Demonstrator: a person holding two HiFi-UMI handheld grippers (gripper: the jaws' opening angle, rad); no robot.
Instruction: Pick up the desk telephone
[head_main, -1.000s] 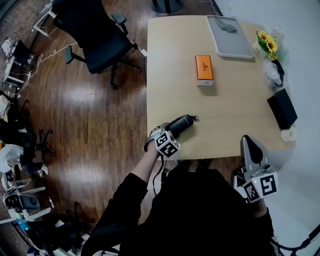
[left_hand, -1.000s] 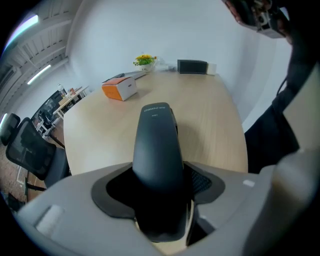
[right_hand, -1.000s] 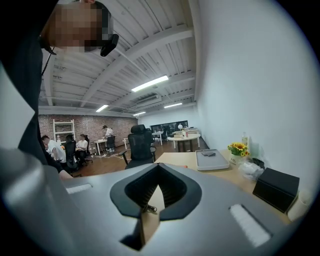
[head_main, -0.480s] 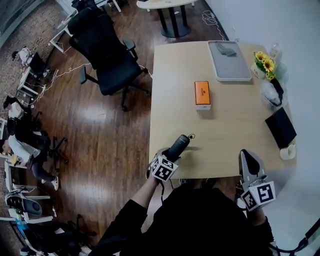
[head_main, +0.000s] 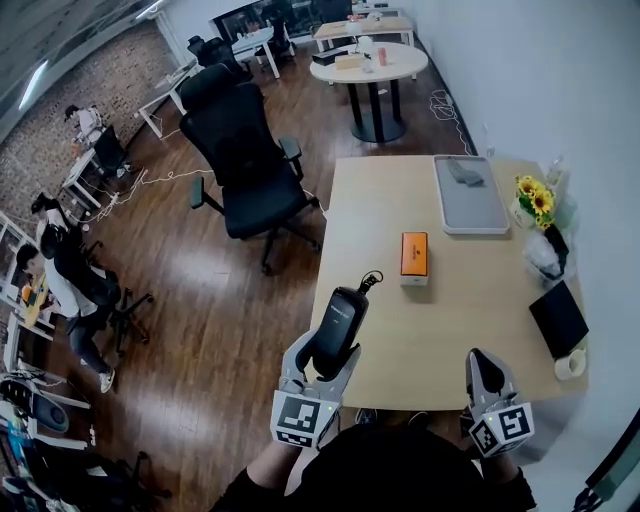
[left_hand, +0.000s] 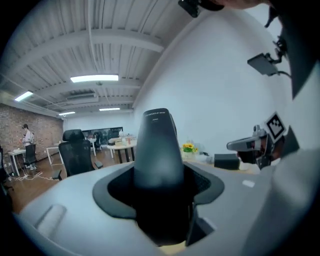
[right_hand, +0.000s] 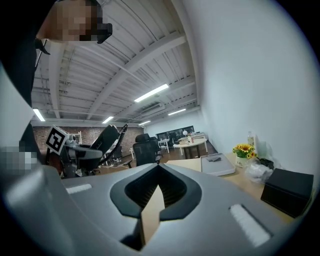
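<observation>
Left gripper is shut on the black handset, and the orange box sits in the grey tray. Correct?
Not quite. The head view shows the orange box lying on the bare desk, apart from the grey tray, not in it. The rest holds: the left gripper is shut on the black handset.

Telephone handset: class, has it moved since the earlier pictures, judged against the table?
Yes. Held in the left tongs, the handset has swung from lying across the table corner to pointing along its left edge.
</observation>
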